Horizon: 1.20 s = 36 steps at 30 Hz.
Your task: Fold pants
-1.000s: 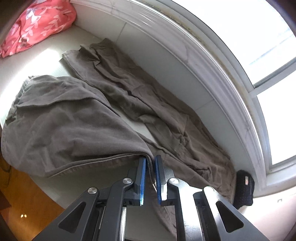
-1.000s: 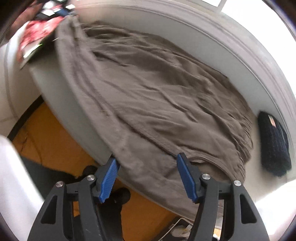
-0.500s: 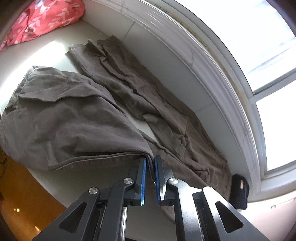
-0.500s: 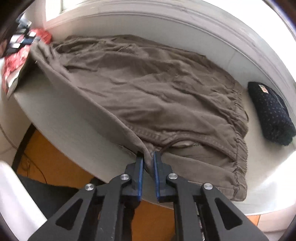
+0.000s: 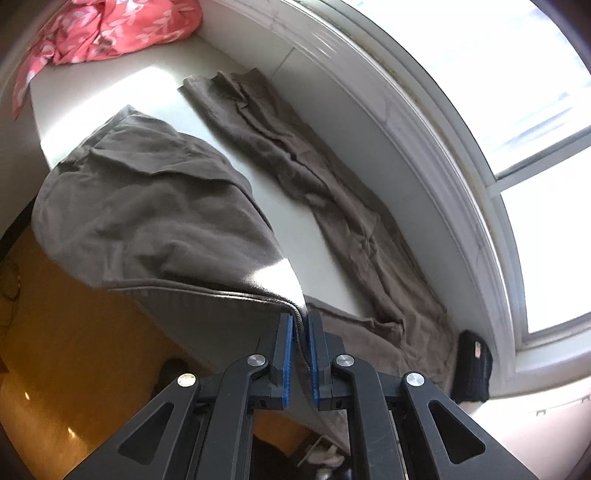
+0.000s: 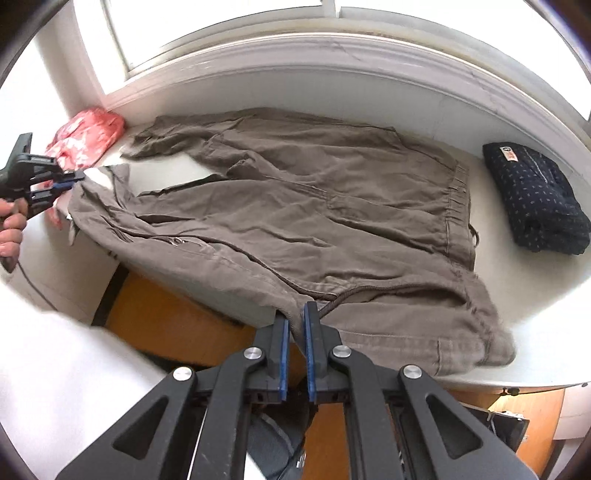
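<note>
White and wide, the window ledge (image 6: 546, 295) runs under a bright window (image 5: 535, 110). We see the brown pants (image 6: 295, 206) spread out on it, with the near edge hanging off the front over an orange floor (image 5: 74, 369).

Our left gripper (image 5: 301, 332) is squeezed tight on the hem of one pant leg — the cloth sits right between the blue pads. That leg is lifted up and puffs out over the front edge of the ledge. The other leg lies flat along the wall under the window.

Our right gripper (image 6: 295, 328) is pinched shut too, on the front edge of the pants near the waist, where a dark drawstring comes out. In the right view we can also spot the left gripper (image 6: 72, 179) far off at the other end, with a hand (image 6: 13, 225) around its handle.

A pink flowery cloth (image 5: 107, 26) sits bunched at the far end of the ledge. A folded dark blue cloth with little dots (image 6: 535, 195) lies beside the waistband — near it, not touching.
</note>
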Tool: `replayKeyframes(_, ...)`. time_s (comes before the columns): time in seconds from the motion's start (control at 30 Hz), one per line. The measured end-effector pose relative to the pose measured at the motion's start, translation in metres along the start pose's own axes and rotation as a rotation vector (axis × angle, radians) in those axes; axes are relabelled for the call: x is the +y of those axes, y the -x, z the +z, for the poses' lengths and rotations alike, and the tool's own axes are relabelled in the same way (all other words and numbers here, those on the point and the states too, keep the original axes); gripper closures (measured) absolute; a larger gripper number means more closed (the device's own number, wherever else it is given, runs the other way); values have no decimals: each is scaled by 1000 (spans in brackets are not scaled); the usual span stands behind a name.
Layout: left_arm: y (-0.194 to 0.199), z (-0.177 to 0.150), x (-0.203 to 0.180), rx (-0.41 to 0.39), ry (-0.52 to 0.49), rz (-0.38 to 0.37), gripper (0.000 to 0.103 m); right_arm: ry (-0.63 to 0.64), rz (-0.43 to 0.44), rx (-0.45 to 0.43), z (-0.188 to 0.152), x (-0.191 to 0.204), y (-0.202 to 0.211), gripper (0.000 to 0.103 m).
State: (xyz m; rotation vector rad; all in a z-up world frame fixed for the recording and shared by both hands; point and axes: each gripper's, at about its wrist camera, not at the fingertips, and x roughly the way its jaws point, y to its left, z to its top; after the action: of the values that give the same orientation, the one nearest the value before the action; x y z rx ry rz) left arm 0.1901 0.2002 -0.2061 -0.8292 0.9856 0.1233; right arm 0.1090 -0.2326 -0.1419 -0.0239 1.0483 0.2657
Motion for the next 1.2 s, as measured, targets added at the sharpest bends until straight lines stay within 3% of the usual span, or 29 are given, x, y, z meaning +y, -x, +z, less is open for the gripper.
replayKeyframes(0.17,10,3,-1,-17,12,-14,96,-15,5,-14,5,-3,10,99)
replayKeyframes(0.37,-11,47,-30,-70,-16,-34,95,10,-37,-135,70,-18,1,99)
replayKeyframes(0.57,-61,121,-76,-109,-35,-48,95,118,-95,-176,154,-30,-24,99)
replayKeyframes(0.7,-111,160,-109,-93,-89,-13,95,121,-125,-143,203,-52,-65,99)
replayKeyframes(0.9,-178,188,-131,-36,-122,54,95,55,-131,-52,241,-88,-132,99)
replayKeyframes(1.2,-266,204,-145,33,-138,144,95,-77,-139,83,252,-122,-229,99)
